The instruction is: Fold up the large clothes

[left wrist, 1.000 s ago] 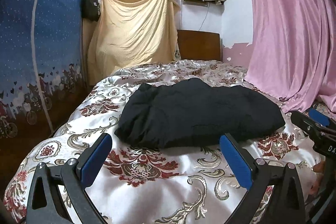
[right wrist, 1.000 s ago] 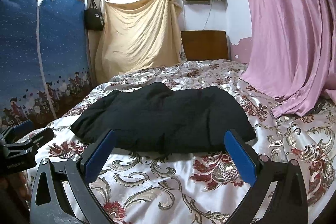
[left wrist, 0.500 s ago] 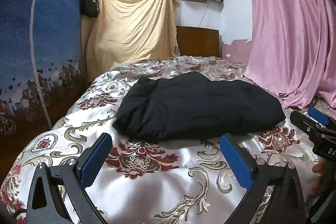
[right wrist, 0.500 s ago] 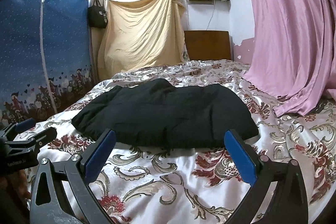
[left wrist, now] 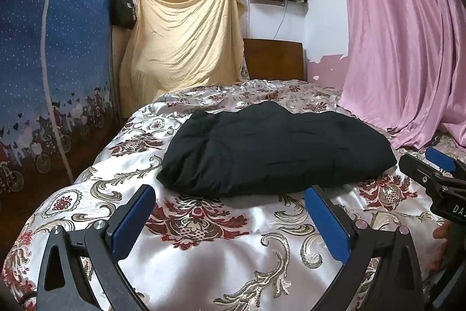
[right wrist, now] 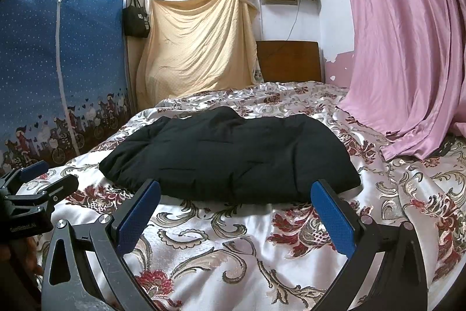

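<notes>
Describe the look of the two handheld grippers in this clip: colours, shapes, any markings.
Both the left gripper and the right gripper have black frames with triangular cut-outs, silver screws, and long fingers faced with textured blue pads. Each body carries white lettering, too cut off or blurred to read. No cables or sleeves show.

garment (left wrist: 273, 147) on bed (left wrist: 204, 252), curtain (left wrist: 407, 34) right

The garment (left wrist: 273, 147) is matt black cloth, softly creased. The bedspread (left wrist: 204, 255) is glossy satin with a woven floral pattern. The curtain (left wrist: 404, 34) is smooth pink cloth with a sheen. The headboard (left wrist: 273, 60) is brown wood. Gripper pads (left wrist: 326, 220) are matt blue, finely textured.
</notes>
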